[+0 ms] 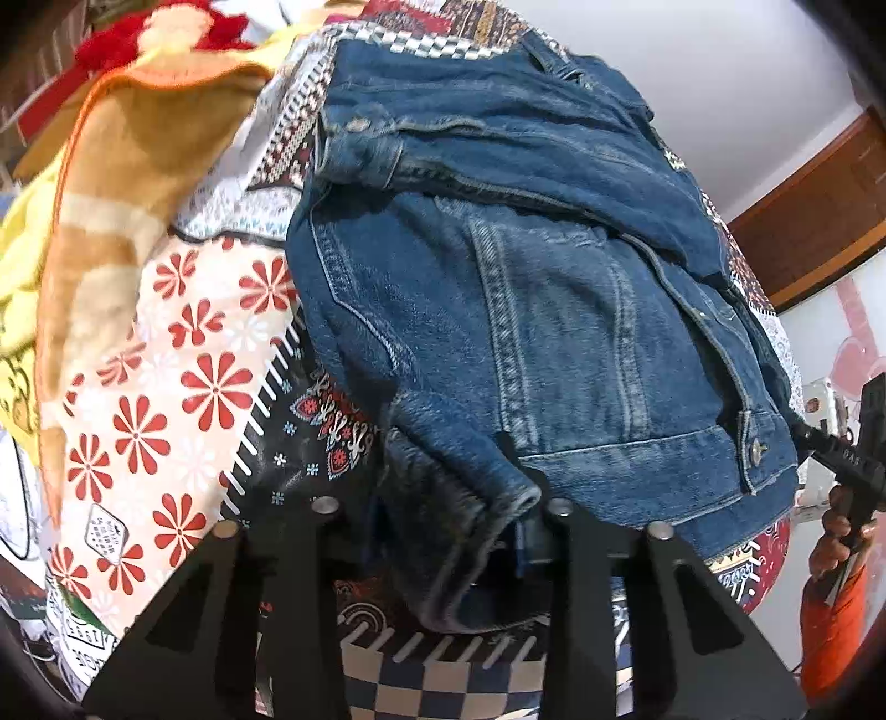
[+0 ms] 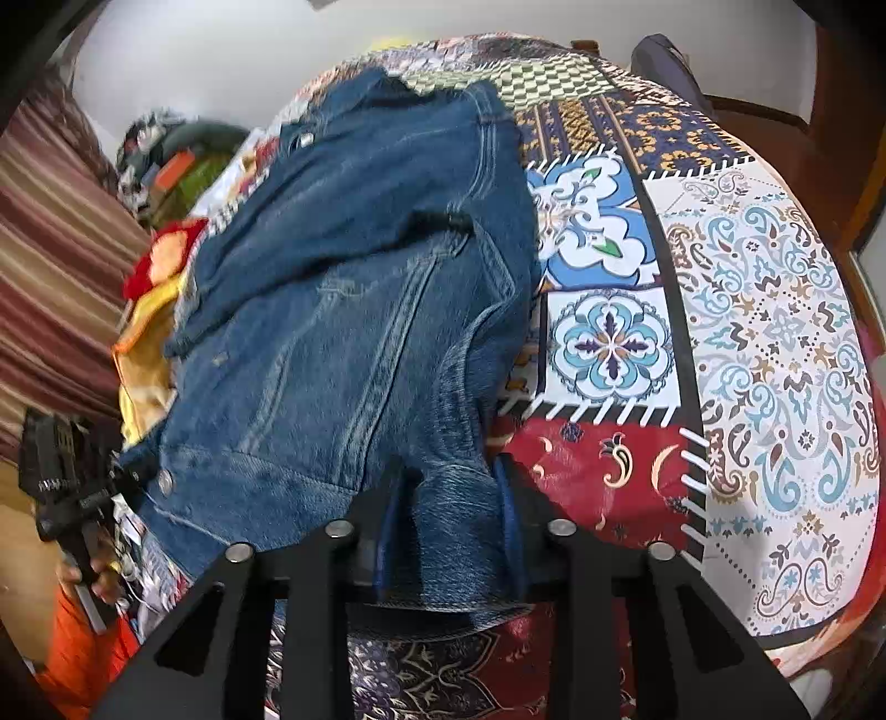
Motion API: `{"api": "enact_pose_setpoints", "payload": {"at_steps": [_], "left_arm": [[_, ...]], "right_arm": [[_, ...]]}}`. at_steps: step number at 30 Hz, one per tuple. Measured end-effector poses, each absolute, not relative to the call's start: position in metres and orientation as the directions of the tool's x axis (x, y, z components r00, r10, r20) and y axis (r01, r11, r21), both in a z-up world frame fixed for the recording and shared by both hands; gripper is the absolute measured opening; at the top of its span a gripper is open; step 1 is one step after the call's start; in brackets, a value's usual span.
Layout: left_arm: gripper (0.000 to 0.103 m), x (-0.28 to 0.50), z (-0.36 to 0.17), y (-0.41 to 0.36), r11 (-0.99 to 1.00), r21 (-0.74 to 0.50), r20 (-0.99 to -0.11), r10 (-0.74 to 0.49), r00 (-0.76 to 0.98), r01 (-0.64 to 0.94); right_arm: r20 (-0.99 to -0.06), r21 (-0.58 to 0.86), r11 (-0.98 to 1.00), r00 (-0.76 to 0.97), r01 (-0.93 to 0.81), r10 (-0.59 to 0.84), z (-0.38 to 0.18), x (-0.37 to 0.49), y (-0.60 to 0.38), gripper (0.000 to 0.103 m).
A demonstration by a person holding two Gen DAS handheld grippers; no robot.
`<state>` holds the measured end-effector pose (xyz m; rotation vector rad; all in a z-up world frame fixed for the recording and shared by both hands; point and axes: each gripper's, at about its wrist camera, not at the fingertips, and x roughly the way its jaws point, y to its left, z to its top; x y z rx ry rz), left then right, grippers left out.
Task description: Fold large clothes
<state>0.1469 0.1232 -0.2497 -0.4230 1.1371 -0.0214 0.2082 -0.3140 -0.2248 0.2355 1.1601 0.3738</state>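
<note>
**A:** Where is the denim jacket [image 1: 526, 288] lying?

**B:** On the bed, spread over a patchwork bedcover [image 2: 747, 332] of floral, paisley and checked panels. It lies partly folded, with one sleeve [image 1: 443, 133] laid across its upper half and the hem band with a metal button [image 1: 754, 451] towards the near edge.

**A:** And the left claw [image 1: 443, 531]?

**B:** It points steeply down at the near corner of the jacket. A bunched fold of denim sits between its black fingers [image 1: 559, 531], and the fingers are clenched on that cloth.

**A:** The right claw [image 2: 451, 531]?

**B:** The same on the other near corner. A thick wad of denim, with its blue inner edge showing, is pinched tight between the two fingers [image 2: 559, 548]. Both claws grasp the jacket along the same near edge, one at each corner.

**A:** Can you see either claw from the other side?

**B:** Yes. In the left view the right claw's black body shows at the far right, by the buttoned corner, with a hand [image 1: 836, 531] and an orange sleeve [image 1: 830, 626] below it. In the right view the left one appears at the far left edge, also held by a hand above orange fabric.

**A:** Anything else on the bed?

**B:** A tan and orange blanket [image 1: 127, 183] lies heaped beside the jacket, with something red and woolly [image 1: 166, 27] beyond it. A striped curtain [image 2: 50, 277] hangs past that side.
</note>
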Motion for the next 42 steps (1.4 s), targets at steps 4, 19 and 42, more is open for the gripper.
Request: {"api": "enact_pose_setpoints", "payload": {"at_steps": [4,19,42], "left_arm": [[0.022,0.159,-0.24,0.125,0.919,-0.346,-0.867,-0.236,0.439,-0.188],[0.017,0.22,-0.144,0.157,0.911,-0.395,-0.735,-0.238,0.635,-0.115],[0.018,0.465,-0.242,0.231,0.867,-0.33,-0.858,-0.11,0.502,-0.374]], "right_arm": [[-0.84,0.384,0.909,0.347,-0.16,0.417,-0.221,0.219,-0.317,0.02],[-0.722,0.319,0.901,0.541,-0.294,0.432,-0.114,0.298,-0.268,0.016],[-0.835,0.239,0.965,0.485,-0.104,0.259,-0.198,0.579,-0.213,0.016]]}}
